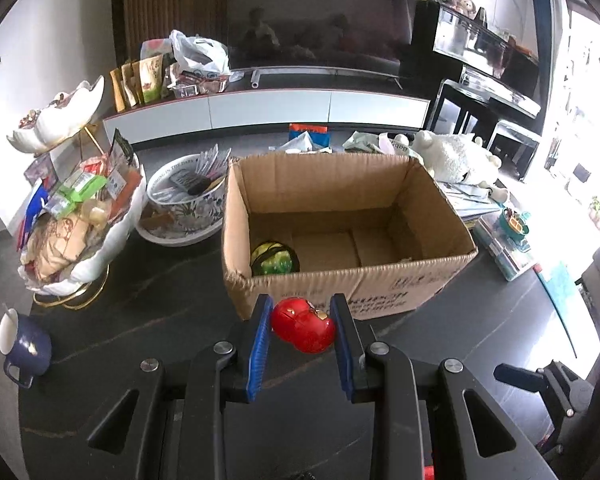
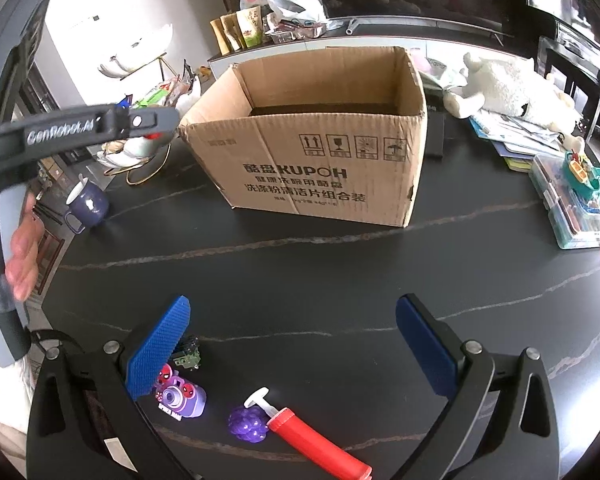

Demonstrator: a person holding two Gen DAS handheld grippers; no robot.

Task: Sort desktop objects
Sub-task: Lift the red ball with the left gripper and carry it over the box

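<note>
My left gripper [image 1: 303, 330] is shut on a red round toy [image 1: 303, 330] and holds it just in front of the open cardboard box [image 1: 400, 284]. A green and black ball [image 1: 274, 259] lies in the box's near left corner. My right gripper [image 2: 292, 352] is open and empty above the dark table. Below it lie a purple toy camera [image 2: 180, 398], purple toy grapes [image 2: 247, 424], a red hand pump [image 2: 312, 440] and a small green toy [image 2: 187, 354]. The box also shows in the right wrist view [image 2: 312, 160], with the left gripper's body [image 2: 80, 128] to its left.
A blue mug [image 1: 22, 346] stands at the left. White tiered snack bowls [image 1: 80, 216] and a patterned pot [image 1: 188, 200] stand left of the box. A white plush toy [image 1: 456, 156], books and a plastic case [image 2: 572, 208] lie at the right.
</note>
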